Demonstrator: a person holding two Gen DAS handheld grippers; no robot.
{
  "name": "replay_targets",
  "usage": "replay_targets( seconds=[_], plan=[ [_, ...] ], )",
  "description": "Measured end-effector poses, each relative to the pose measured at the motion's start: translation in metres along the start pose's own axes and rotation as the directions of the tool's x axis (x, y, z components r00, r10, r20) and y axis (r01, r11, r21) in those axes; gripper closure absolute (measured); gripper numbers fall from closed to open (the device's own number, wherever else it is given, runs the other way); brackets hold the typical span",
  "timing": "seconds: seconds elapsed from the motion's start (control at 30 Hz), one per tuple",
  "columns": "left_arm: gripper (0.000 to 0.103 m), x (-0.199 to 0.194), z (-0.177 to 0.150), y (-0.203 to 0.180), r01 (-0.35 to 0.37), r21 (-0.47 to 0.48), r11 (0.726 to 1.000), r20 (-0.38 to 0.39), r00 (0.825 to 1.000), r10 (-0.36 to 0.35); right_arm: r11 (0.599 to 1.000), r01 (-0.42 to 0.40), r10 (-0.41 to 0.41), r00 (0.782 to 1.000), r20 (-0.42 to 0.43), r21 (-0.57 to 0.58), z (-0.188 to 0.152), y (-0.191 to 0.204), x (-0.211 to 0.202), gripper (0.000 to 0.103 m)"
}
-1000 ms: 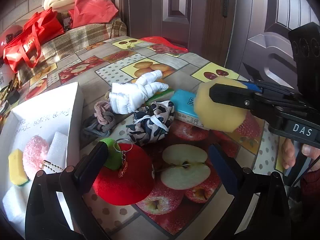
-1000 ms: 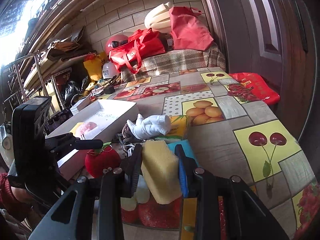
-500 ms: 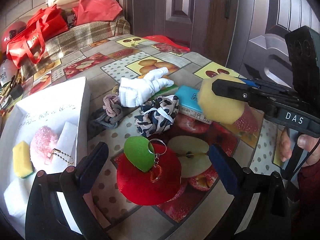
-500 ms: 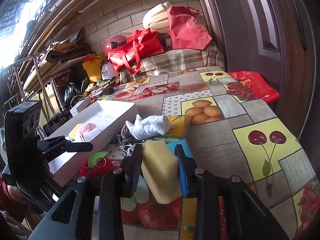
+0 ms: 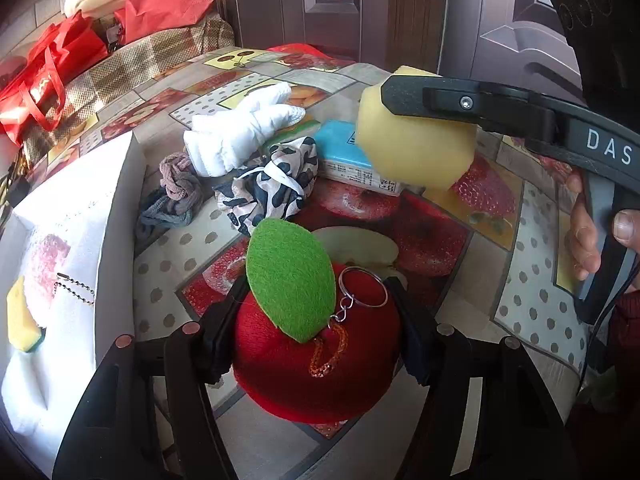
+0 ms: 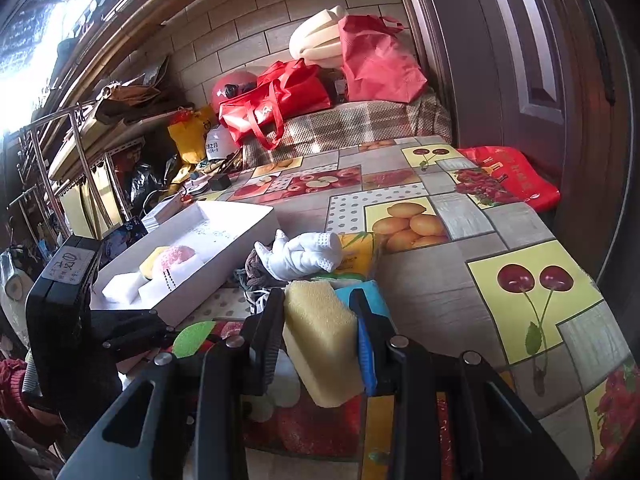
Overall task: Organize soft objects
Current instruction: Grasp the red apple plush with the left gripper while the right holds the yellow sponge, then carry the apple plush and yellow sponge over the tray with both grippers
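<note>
Left-wrist view puts your left gripper [image 5: 316, 336] around the plush apple [image 5: 316, 360], its jaws closing with the apple between them and both pads at its sides. It is a round red plush with no clear long axis; its green felt leaf [image 5: 290, 278] stands up and leans away from you, a metal key ring [image 5: 362, 286] and chain beside it. The apple sits just right of the white box [image 5: 116, 216] on the fruit-print tablecloth [image 5: 532, 304]. Your right gripper [image 6: 320, 336] is clamped on the yellow sponge [image 6: 320, 340], long axis pointing forward, right of the box.
</note>
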State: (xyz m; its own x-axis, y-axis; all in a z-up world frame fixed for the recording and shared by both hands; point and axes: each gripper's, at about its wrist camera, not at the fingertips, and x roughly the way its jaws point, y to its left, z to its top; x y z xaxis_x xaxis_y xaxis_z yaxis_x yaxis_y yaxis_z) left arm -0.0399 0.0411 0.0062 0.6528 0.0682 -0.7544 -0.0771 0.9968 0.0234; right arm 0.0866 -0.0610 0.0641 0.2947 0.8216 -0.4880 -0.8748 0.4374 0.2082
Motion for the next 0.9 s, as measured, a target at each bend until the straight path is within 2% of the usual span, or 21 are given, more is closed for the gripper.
replay_targets(
  seconds=[0.13, 0.23, 0.3, 0.37, 0.43, 0.5, 0.57, 0.73, 0.9],
  plan=[
    [0.041, -0.014, -0.001, 0.002, 0.002, -0.017, 1.000, 0.077, 0.997, -0.001, 1.000, 0.010, -0.010, 0.999, 0.038, -0.010, 0.000, 0.003, -0.007, 0.070],
    [0.040, -0.039, -0.005, 0.007, 0.011, -0.040, 0.999, 0.205, 0.979, -0.002, 0.999, 0.037, -0.034, 0.995, 0.092, -0.024, -0.001, 0.007, -0.016, 0.070],
    [0.040, -0.059, -0.009, 0.010, 0.002, -0.054, 0.999, 0.317, 0.948, 0.015, 0.998, 0.056, -0.051, 0.990, 0.131, -0.040, -0.002, 0.011, -0.023, 0.070],
    [0.040, -0.077, -0.016, 0.014, -0.033, -0.061, 0.998, 0.414, 0.909, 0.055, 0.996, 0.075, -0.064, 0.984, 0.166, -0.058, -0.003, 0.015, -0.029, 0.070],
    [0.040, -0.088, -0.021, 0.018, -0.065, -0.069, 0.995, 0.466, 0.880, 0.090, 0.993, 0.096, -0.081, 0.978, 0.193, -0.069, -0.003, 0.018, -0.032, 0.070],
    [0.040, -0.097, -0.025, 0.025, -0.115, -0.085, 0.990, 0.494, 0.858, 0.142, 0.991, 0.115, -0.098, 0.973, 0.210, -0.073, -0.004, 0.019, -0.033, 0.070],
    [0.040, -0.101, -0.030, 0.034, -0.146, -0.103, 0.984, 0.505, 0.845, 0.178, 0.988, 0.131, -0.112, 0.970, 0.218, -0.076, -0.003, 0.020, -0.033, 0.070],
    [0.040, -0.110, -0.043, 0.061, -0.207, -0.180, 0.962, 0.499, 0.823, 0.271, 0.988, 0.138, -0.119, 0.965, 0.232, -0.069, -0.002, 0.023, -0.030, 0.070],
    [0.040, -0.119, -0.060, 0.090, -0.267, -0.255, 0.929, 0.489, 0.793, 0.362, 0.986, 0.135, -0.108, 0.967, 0.231, -0.101, -0.002, 0.036, -0.025, 0.070]
  ],
)
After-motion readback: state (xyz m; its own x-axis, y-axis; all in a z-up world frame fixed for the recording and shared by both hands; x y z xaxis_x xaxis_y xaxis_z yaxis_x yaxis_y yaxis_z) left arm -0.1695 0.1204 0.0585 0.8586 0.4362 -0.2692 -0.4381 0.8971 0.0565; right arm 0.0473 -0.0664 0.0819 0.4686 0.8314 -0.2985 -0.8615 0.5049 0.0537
